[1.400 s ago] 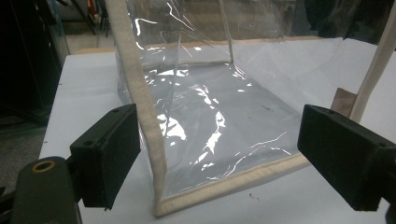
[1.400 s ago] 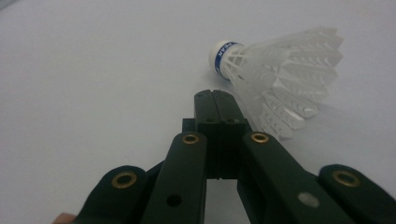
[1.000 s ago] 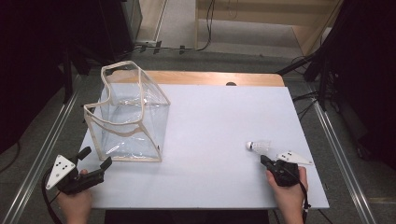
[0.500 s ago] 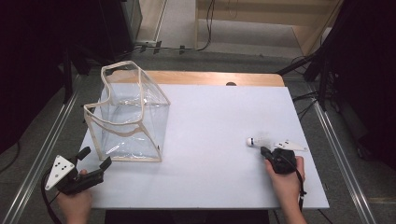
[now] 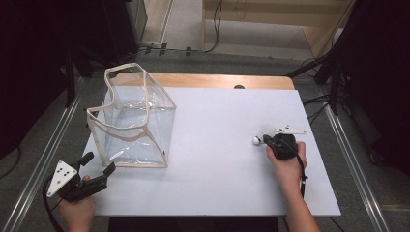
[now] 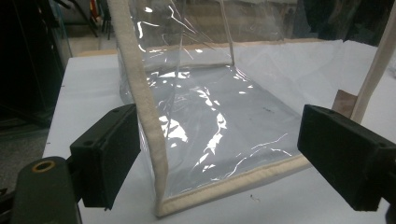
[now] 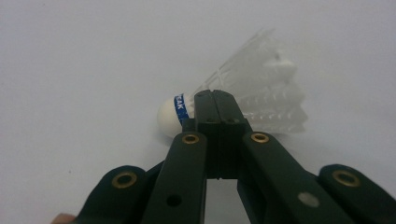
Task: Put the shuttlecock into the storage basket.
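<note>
Shuttlecock (image 7: 233, 105) lies just beyond the closed right tool (image 7: 215, 100) tip.

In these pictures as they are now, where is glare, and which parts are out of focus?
Left gripper view: bright glare streaks on the clear plastic bag; the near black jaws look soft. Right gripper view: the shuttlecock has blown-out, hazy feathers, while its blue band is readable. High view: the white table is evenly lit, the surroundings dark.

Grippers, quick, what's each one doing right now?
Left gripper: open, holding nothing, facing the clear bag.
Right gripper: jaws together at the shuttlecock; a grip cannot be told.
</note>
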Tool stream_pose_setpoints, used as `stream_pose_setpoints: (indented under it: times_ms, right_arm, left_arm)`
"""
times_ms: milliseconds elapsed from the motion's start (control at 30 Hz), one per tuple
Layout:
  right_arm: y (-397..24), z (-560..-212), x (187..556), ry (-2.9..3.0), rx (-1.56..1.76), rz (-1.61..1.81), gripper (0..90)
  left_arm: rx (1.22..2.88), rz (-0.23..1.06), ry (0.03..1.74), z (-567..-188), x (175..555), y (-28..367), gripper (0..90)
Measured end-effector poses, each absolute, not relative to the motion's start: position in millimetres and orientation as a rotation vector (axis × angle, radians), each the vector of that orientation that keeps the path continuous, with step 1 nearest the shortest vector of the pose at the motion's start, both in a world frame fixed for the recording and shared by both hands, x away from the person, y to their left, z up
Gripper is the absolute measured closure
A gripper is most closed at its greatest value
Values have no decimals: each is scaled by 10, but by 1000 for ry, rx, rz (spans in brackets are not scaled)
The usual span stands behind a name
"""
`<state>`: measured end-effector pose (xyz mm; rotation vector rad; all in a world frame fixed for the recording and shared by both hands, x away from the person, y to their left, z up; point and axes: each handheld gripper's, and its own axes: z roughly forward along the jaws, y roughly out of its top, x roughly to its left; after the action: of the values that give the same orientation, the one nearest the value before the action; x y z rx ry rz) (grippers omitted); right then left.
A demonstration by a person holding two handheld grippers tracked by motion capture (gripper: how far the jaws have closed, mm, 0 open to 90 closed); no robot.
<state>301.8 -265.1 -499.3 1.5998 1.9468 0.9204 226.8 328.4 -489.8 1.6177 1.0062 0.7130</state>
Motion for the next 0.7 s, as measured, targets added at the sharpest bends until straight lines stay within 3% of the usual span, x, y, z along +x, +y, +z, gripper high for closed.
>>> stream_pose_setpoints:
  times_ms: [267,700]
  right_arm:
    - [-2675,-5031,2988,1908,1648,905,878]
    - [-2553,-5117,3341,1950,1663,881,878]
  left_arm:
    - [1620,716,1007,-4898,2271,3282,138]
    - [1611,711,1010,-4898,2269,3287,138]
